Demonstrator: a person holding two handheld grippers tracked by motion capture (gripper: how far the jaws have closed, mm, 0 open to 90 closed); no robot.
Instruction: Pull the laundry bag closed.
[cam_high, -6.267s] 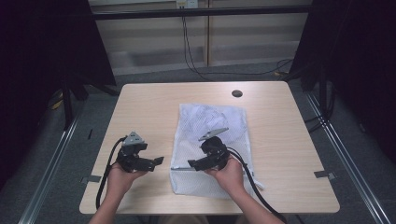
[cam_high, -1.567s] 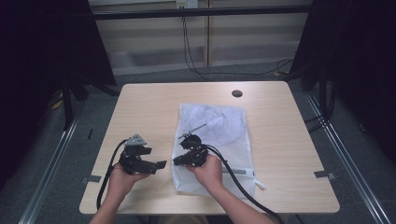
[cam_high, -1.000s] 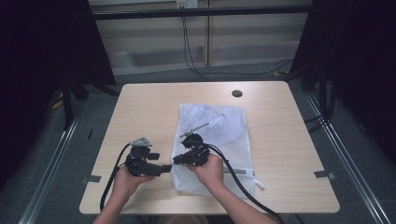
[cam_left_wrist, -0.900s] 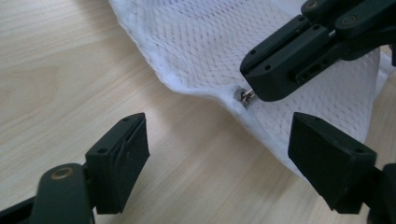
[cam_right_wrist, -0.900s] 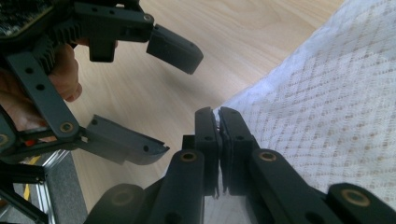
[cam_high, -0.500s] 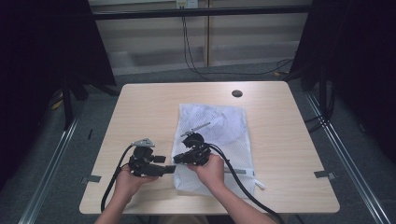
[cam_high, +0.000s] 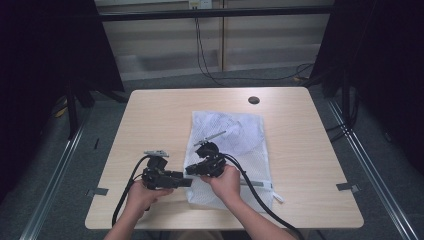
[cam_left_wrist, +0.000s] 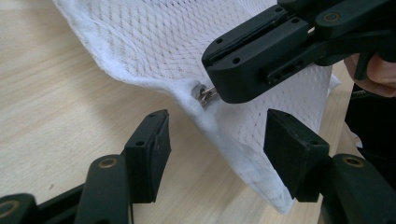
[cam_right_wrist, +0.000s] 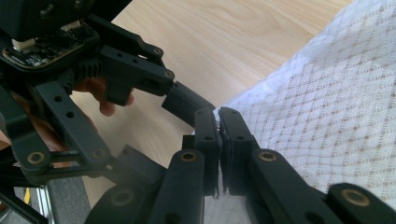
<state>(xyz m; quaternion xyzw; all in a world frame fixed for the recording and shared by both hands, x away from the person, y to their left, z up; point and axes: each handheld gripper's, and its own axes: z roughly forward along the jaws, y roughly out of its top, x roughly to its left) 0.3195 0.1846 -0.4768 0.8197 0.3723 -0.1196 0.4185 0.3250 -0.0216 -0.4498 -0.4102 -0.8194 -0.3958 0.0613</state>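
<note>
A white mesh bag (cam_high: 235, 135) lies on the wooden table (cam_high: 150, 115). My right gripper (cam_high: 190, 171) sits at the bag's near left edge, shut on the bag's small metal zipper pull (cam_left_wrist: 203, 95), which pokes out from its jaws. In its own view the right gripper (cam_right_wrist: 218, 127) has its jaws pressed together over the bag's hem. My left gripper (cam_high: 188, 182) is right beside it. The left gripper (cam_left_wrist: 215, 140) straddles the bag's lifted edge (cam_left_wrist: 224, 135) just below the pull. Its jaws have just been closing, but the pads stand clear of the mesh.
A dark round hole (cam_high: 253, 100) sits near the table's far edge. Black cables (cam_high: 250, 192) trail from both grippers toward the near edge. Bare wood (cam_high: 320, 150) lies to the left and right of the bag. Metal floor rails (cam_high: 60, 165) flank the table.
The left gripper has slid right to the bag's edge, close to the right gripper. The right gripper, which earlier moved left along the bag, has stayed put over the last second.
</note>
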